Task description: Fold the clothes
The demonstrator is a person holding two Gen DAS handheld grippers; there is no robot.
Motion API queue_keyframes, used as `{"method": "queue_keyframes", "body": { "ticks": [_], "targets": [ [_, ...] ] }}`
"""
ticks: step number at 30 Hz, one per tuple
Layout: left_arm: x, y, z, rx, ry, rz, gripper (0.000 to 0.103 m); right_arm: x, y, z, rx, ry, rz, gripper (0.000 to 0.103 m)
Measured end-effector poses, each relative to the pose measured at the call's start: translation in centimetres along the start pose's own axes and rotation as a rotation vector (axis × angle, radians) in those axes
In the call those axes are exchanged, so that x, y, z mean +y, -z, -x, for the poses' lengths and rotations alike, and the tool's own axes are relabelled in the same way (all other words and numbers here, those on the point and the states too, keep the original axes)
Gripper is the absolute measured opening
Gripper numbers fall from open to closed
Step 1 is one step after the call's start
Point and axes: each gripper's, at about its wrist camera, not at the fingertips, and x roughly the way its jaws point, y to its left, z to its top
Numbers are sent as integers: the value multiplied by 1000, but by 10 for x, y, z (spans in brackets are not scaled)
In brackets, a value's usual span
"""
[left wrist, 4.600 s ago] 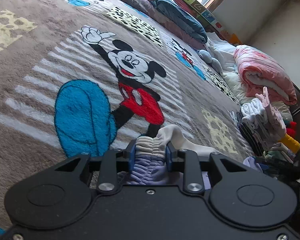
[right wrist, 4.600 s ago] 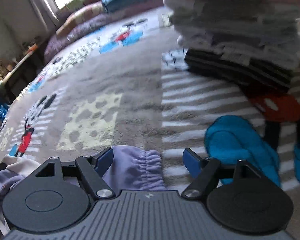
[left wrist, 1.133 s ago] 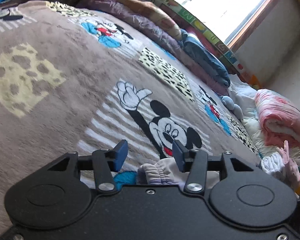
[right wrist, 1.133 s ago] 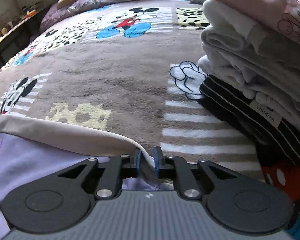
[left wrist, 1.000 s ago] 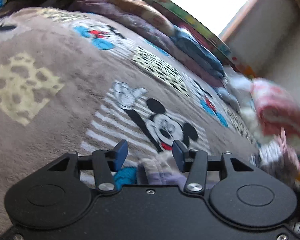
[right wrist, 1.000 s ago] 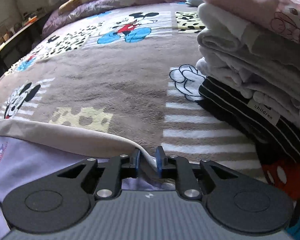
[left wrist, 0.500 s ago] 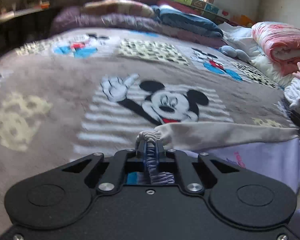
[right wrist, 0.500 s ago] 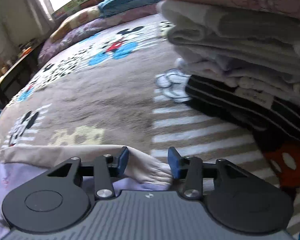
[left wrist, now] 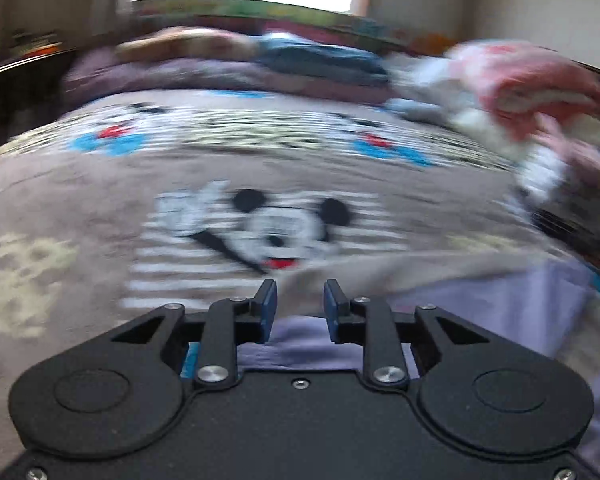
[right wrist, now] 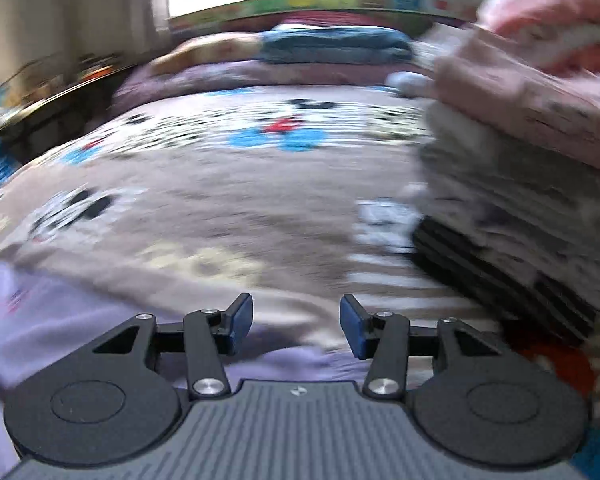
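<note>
A lilac garment with a beige edge (left wrist: pixel 496 300) lies spread on the cartoon-mouse blanket (left wrist: pixel 100 184), just ahead of and under both grippers. My left gripper (left wrist: pixel 299 304) stands open, its blue pads apart over the garment's left end. In the right wrist view the same lilac garment (right wrist: pixel 60 312) stretches to the left, and my right gripper (right wrist: pixel 296 326) is open wide above its right end. Nothing sits between either pair of fingers. Both views are blurred by motion.
A tall stack of folded clothes (right wrist: pixel 528 184) rises close on the right, with a striped black piece at its base. Rolled quilts and pillows (left wrist: pixel 320 60) line the far edge under the window. A pink bundle (left wrist: pixel 532 92) lies at the back right.
Half a second ago my left gripper was shut on the gathered waistband; now it is open and the cloth lies flat. My right gripper has opened wider. Both cameras have lifted and swung.
</note>
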Motion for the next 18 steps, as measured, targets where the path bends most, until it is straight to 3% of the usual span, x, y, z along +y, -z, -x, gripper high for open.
{"method": "queue_keyframes", "body": {
  "ticks": [2,4,7,9,13,16,17,18],
  "targets": [
    [-12,6,-1,13,59,-39,23,12,5,2,15,-31,36,51],
    [-19,12,-7,42,69,-60,23,13,14,4,19,9,24,52],
    [-27,18,-11,66,74,-83,23,-9,26,17,-24,84,-136,54],
    [-26,18,-11,66,78,-71,23,-29,36,27,-57,87,-283,57],
    [-19,19,-14,74,61,-32,23,-47,51,28,-67,103,-404,59],
    [-15,23,-20,94,40,-9,23,-56,59,16,-51,54,-466,59],
    [-13,23,-22,100,32,-3,23,-59,62,11,-46,33,-484,57],
    [-12,24,-24,106,25,3,23,-60,64,7,-32,21,-488,31]
  ]
}}
